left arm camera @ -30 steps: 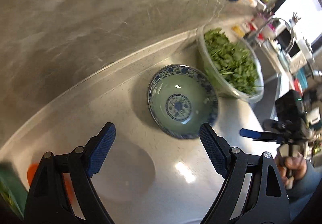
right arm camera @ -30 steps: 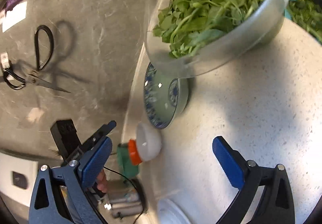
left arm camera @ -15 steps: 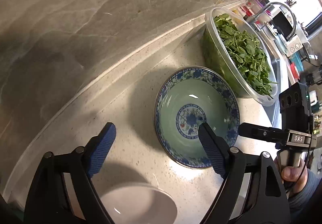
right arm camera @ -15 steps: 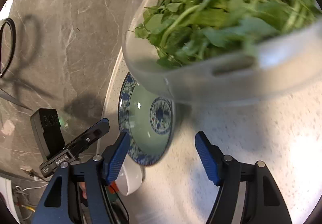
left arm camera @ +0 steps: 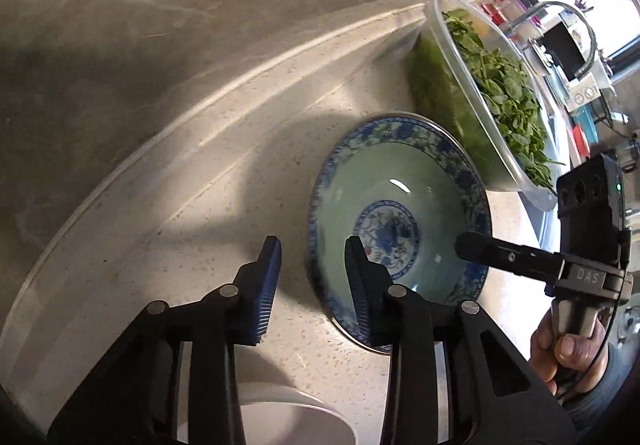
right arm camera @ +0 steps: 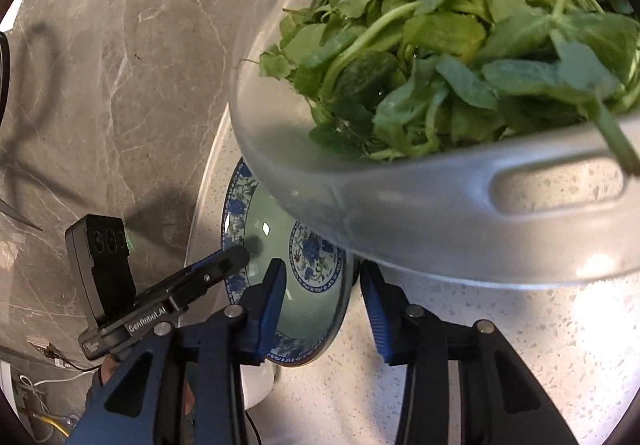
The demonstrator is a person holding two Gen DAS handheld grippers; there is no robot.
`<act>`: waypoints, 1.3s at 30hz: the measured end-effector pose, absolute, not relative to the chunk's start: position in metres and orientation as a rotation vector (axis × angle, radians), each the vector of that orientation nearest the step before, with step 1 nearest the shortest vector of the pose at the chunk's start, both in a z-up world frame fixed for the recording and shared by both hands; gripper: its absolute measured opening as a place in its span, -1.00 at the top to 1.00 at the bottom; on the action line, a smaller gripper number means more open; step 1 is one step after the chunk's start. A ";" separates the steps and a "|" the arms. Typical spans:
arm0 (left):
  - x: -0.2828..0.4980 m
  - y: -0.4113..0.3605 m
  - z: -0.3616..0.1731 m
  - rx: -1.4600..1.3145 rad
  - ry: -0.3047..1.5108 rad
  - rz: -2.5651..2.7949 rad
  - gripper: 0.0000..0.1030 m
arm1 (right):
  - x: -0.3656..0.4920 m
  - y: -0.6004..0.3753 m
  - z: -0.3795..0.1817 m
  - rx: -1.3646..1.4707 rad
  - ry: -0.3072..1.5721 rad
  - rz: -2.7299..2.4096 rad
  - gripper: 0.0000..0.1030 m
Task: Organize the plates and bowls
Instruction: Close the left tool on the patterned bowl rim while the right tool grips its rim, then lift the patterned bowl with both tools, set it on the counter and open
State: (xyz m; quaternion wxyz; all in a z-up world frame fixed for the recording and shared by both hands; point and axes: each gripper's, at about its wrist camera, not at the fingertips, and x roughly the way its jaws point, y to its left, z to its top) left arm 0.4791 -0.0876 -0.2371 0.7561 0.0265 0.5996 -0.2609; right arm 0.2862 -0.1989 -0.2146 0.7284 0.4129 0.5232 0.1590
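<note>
A blue-and-white patterned bowl (left arm camera: 400, 213) with a pale green inside sits on the speckled counter (left arm camera: 224, 205), next to a clear tub of greens. My left gripper (left arm camera: 312, 257) straddles the bowl's near-left rim, one finger inside and one outside, jaws narrowed with a gap. My right gripper (right arm camera: 322, 285) straddles the opposite rim of the same bowl (right arm camera: 296, 257), also narrowed with a gap. Neither visibly clamps the rim. The right gripper shows in the left wrist view (left arm camera: 464, 245).
The clear plastic tub of leafy greens (left arm camera: 496, 93) stands right beside the bowl and overhangs it in the right wrist view (right arm camera: 440, 85). A white bowl (left arm camera: 296, 417) lies under my left gripper. The grey marble backsplash (left arm camera: 160, 5) runs behind. A sink and tap are at far right.
Both grippers moved in onto the patterned bowl and narrowed their jaws around opposite rims. The bowl itself has not visibly moved.
</note>
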 end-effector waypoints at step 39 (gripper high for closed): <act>0.373 -0.110 -0.188 0.107 1.270 -0.595 0.77 | 0.229 -0.199 -0.158 0.702 1.166 0.340 0.47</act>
